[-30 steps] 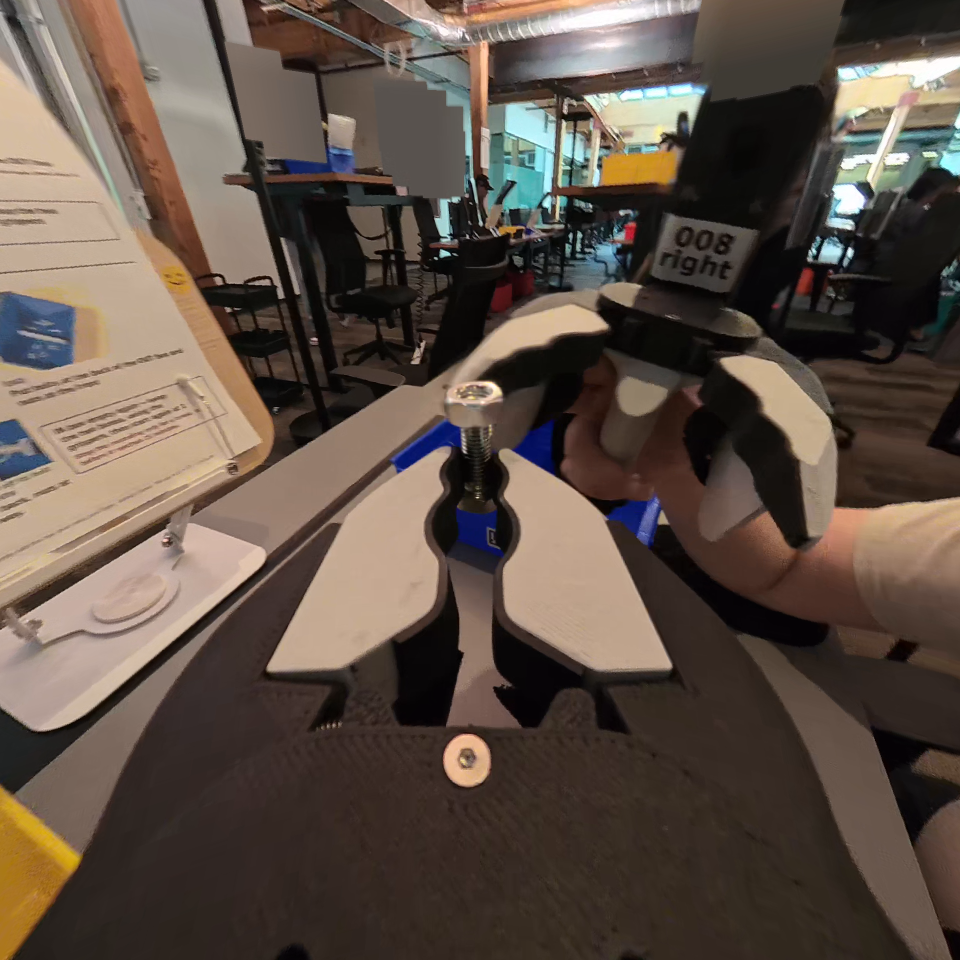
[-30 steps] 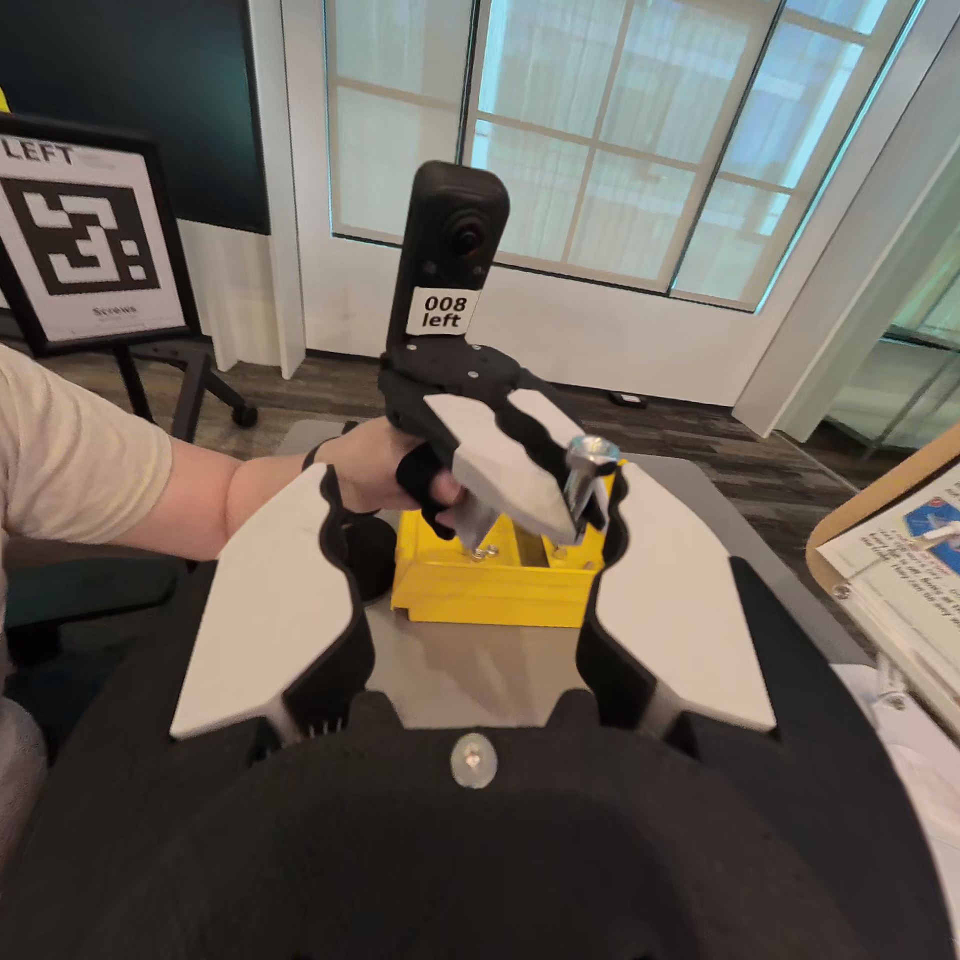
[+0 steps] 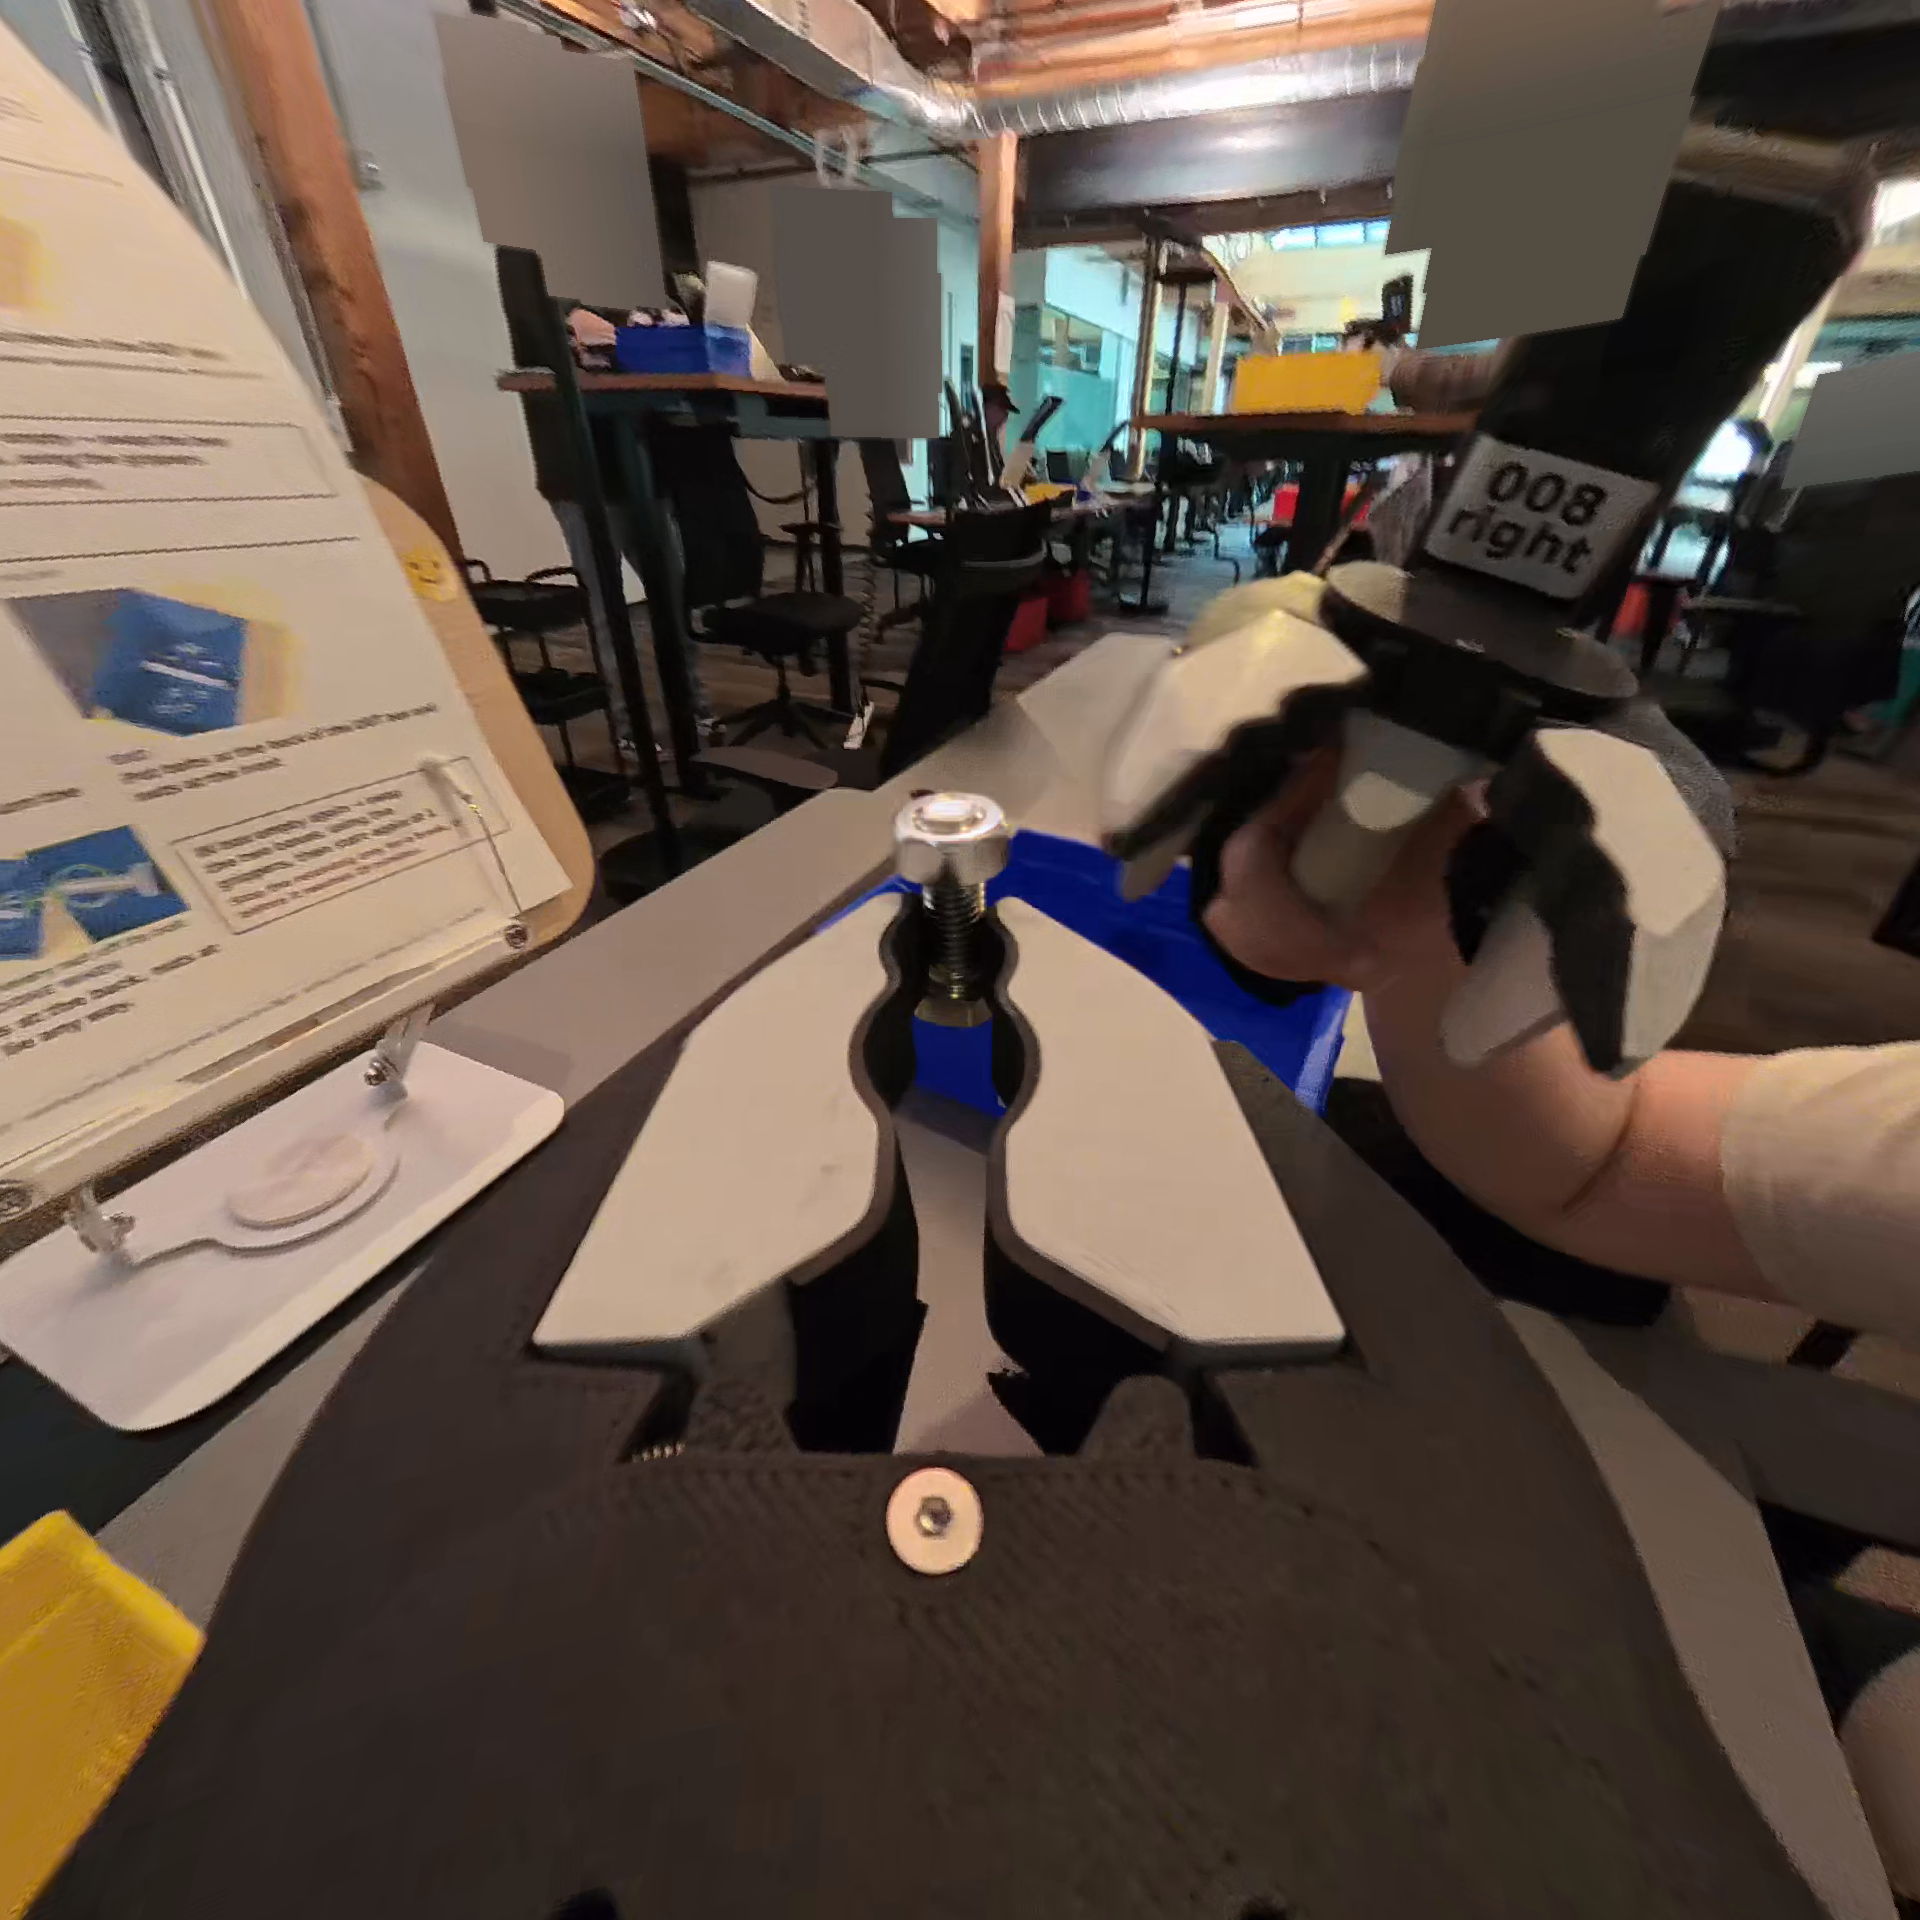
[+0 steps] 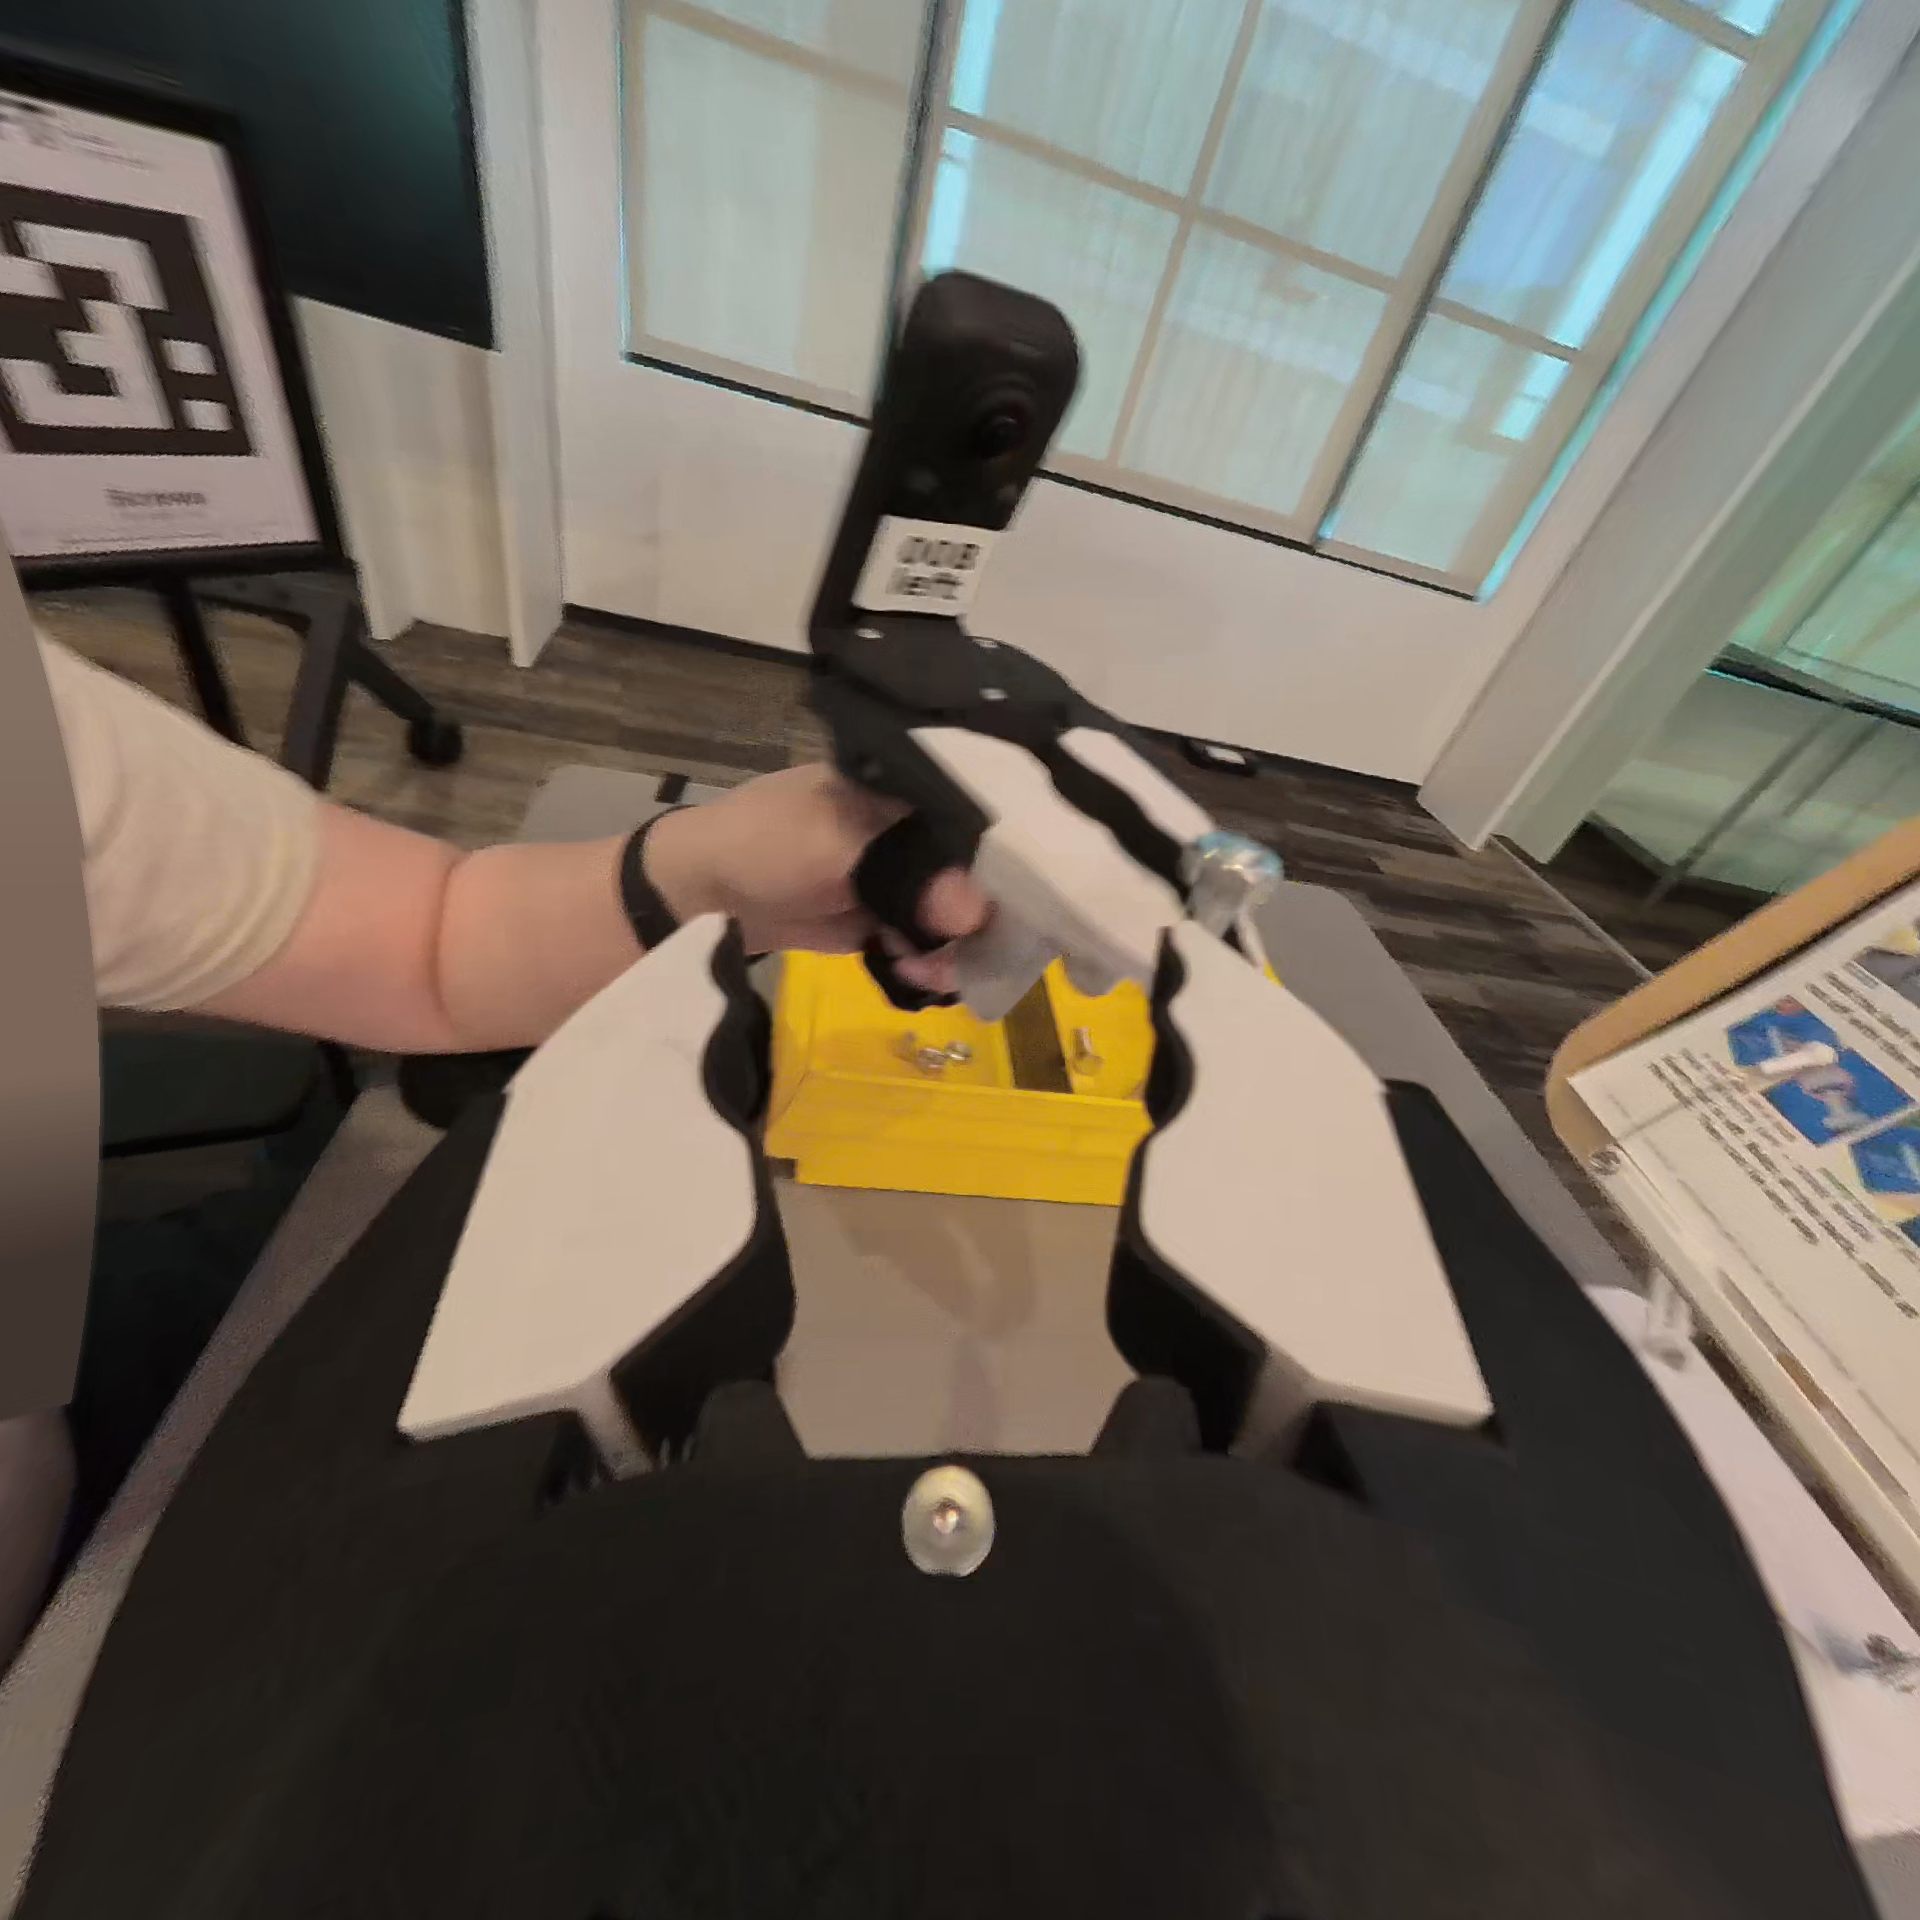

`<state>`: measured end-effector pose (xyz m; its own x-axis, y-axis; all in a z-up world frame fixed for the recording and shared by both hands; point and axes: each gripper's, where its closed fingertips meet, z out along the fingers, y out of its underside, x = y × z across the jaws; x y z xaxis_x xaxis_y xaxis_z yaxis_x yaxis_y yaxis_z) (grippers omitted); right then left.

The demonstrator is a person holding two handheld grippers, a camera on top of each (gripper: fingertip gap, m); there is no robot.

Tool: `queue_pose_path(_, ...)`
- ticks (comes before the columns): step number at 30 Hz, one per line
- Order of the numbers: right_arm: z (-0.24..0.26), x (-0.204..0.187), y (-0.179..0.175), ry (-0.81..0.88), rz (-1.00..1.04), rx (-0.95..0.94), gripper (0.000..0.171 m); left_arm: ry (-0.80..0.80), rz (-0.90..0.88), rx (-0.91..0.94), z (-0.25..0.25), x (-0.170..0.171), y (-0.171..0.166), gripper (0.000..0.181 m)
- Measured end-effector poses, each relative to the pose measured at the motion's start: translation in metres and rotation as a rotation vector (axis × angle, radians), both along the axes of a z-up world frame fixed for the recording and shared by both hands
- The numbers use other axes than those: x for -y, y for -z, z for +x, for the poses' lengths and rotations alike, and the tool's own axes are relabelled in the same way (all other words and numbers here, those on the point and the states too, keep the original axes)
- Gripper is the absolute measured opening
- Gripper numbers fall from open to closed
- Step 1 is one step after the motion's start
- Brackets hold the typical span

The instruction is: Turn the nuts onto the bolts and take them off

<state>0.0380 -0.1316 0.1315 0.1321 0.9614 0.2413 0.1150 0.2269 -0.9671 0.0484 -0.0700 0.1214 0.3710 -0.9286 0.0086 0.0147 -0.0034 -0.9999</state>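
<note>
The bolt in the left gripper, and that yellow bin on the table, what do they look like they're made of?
The bolt looks like bright plated steel: its hex top glints silver and the dark threads catch light. It is clamped in the left gripper. The yellow bin looks like matte plastic, possibly 3D-printed: flat even colour, no shine, stepped layered front edge.

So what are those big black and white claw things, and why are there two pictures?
They are grippers, like big tongs, and a person holds one in each hand. Each carries a camera looking along its fingers, so there is one picture per gripper. The left gripper is shut on a bolt with a silver nut near its top. The right gripper is open and empty. On the grey table sit a blue bin and a yellow bin with small metal parts inside.
</note>
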Motion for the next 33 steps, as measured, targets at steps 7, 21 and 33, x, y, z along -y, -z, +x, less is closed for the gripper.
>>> queue_pose_path(7,-0.003,-0.014,-0.007,0.087,0.052,-0.083,0.085,0.206,-0.015,0.007,0.023,0.035,-0.001,0.01)
queue_pose_path(21,0.003,-0.009,-0.009,0.051,-0.021,-0.076,0.075,0.209,-0.025,0.003,0.018,0.035,-0.003,0.01)
queue_pose_path(33,0.013,-0.005,-0.019,0.044,-0.034,-0.096,0.044,0.192,-0.034,-0.001,0.015,0.033,-0.004,0.01)
